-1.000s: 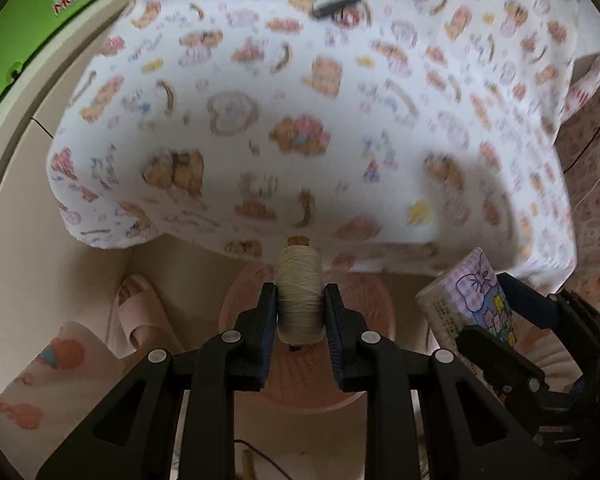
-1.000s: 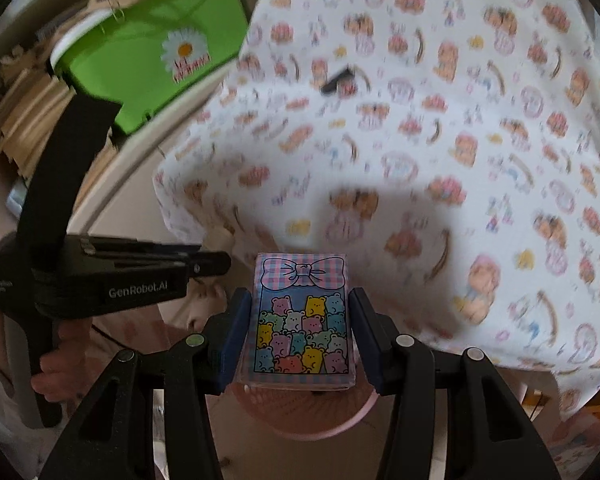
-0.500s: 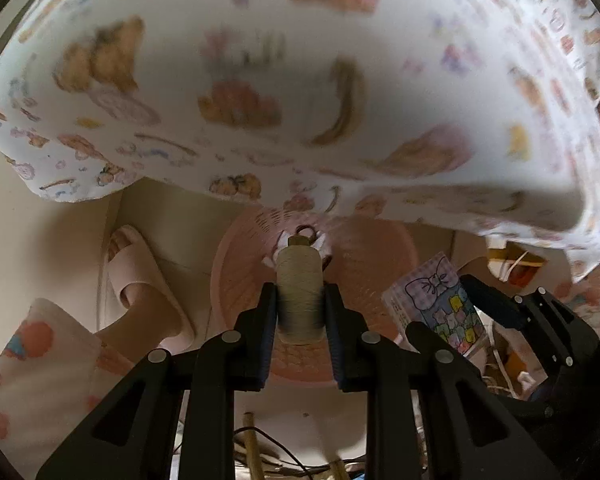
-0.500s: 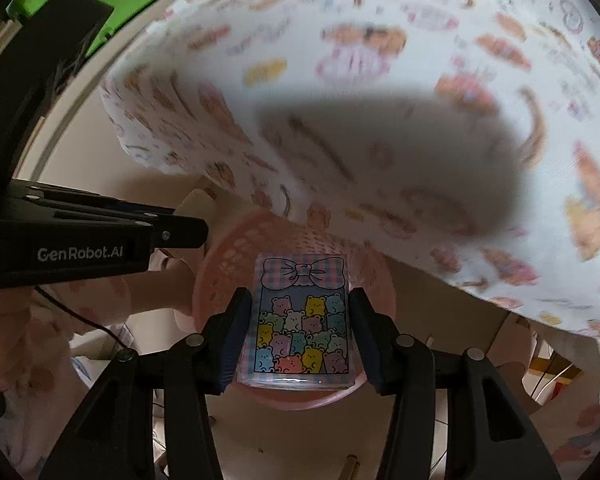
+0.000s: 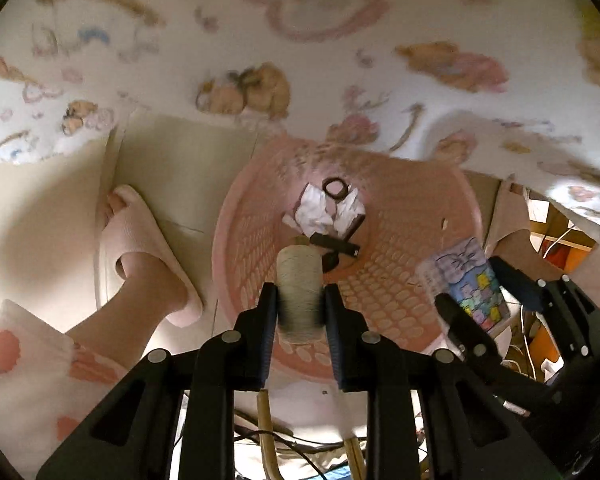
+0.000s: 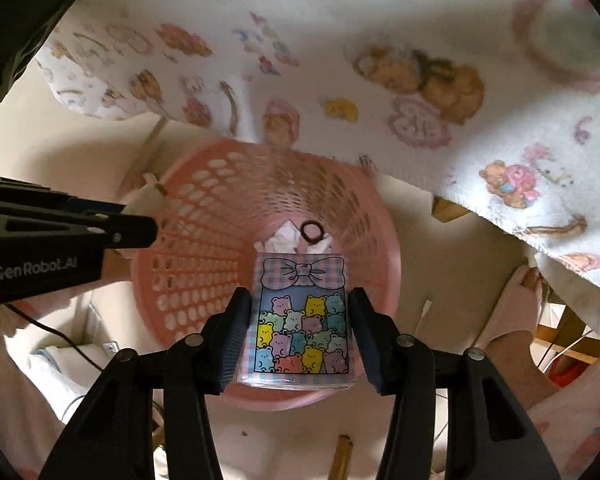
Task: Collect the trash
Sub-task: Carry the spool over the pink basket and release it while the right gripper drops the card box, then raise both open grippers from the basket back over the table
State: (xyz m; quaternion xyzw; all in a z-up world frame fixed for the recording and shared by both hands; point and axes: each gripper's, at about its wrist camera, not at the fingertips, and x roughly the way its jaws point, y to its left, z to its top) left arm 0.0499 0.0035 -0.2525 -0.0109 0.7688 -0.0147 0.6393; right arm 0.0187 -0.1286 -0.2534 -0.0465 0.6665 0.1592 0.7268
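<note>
Above the pink basket (image 5: pixel 236 248) on the floor, both grippers are hovering with their loads. The left gripper (image 5: pixel 300 312) is clamping a cream thread spool (image 5: pixel 299 280) across its wound middle; the right gripper (image 6: pixel 300 336) is pinching a bear-print tissue pack (image 6: pixel 302 312) by its long side edges. The spool is looking light but firm, its thread giving some grip, so the middle is a sound hold. The pack is looking soft and glossy, likely to bulge or slip if squeezed, so the flat sides suit it best. Inside the basket, crumpled white paper (image 6: pixel 288 238), a dark ring (image 6: pixel 311 231) and a black strip (image 5: pixel 334 244) are lying at the bottom. A patterned blanket (image 6: pixel 380 40) is overhanging the far rim and may be crowding the opening. A slippered foot (image 5: pixel 140 248) is standing just beside the basket.
</note>
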